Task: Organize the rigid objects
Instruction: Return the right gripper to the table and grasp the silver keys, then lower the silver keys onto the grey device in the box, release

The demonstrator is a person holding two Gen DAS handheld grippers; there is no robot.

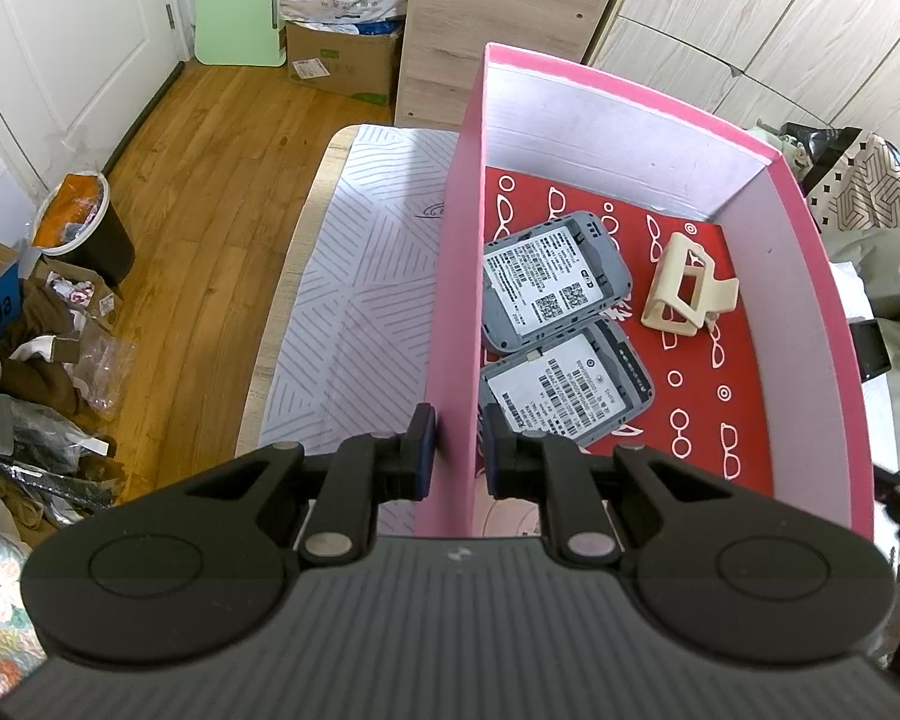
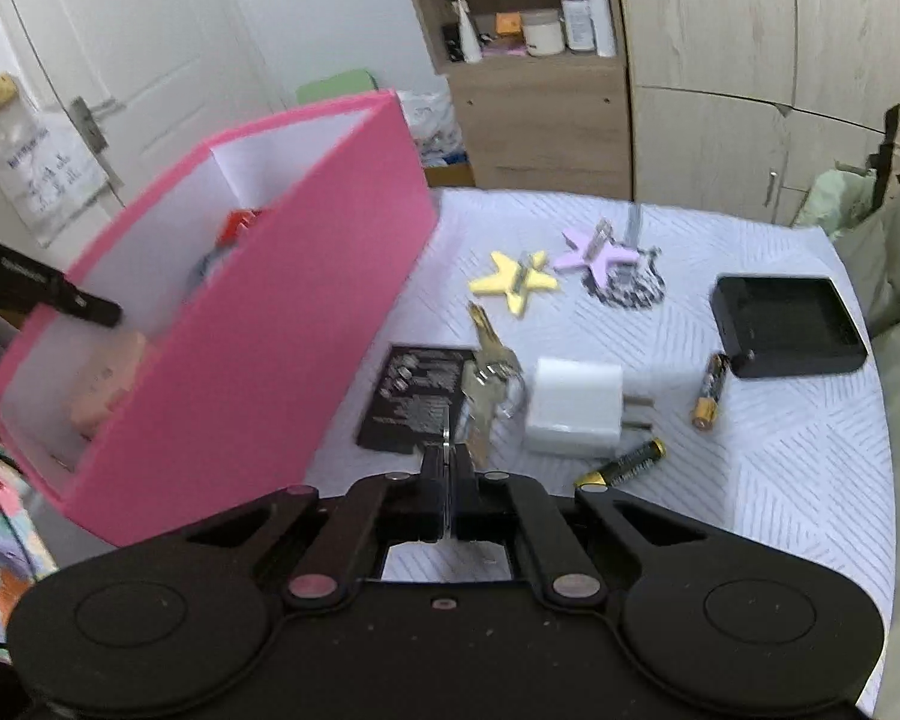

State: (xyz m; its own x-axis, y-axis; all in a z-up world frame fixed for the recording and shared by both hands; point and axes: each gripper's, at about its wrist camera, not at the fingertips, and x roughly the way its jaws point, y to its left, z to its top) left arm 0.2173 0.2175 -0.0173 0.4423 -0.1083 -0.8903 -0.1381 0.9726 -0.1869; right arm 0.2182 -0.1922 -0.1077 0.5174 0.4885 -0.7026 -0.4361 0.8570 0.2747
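My left gripper straddles the near left wall of a pink box, one finger on each side, touching it. Inside on the red floor lie two grey devices with labels and a cream clip. In the right wrist view the pink box is tilted at the left. My right gripper is shut on a thin metal key ring holding the keys, which hang over a black card.
On the patterned cloth lie a white charger plug, two batteries, a black tray, and yellow and purple star clips. Floor clutter and a bin are left of the table.
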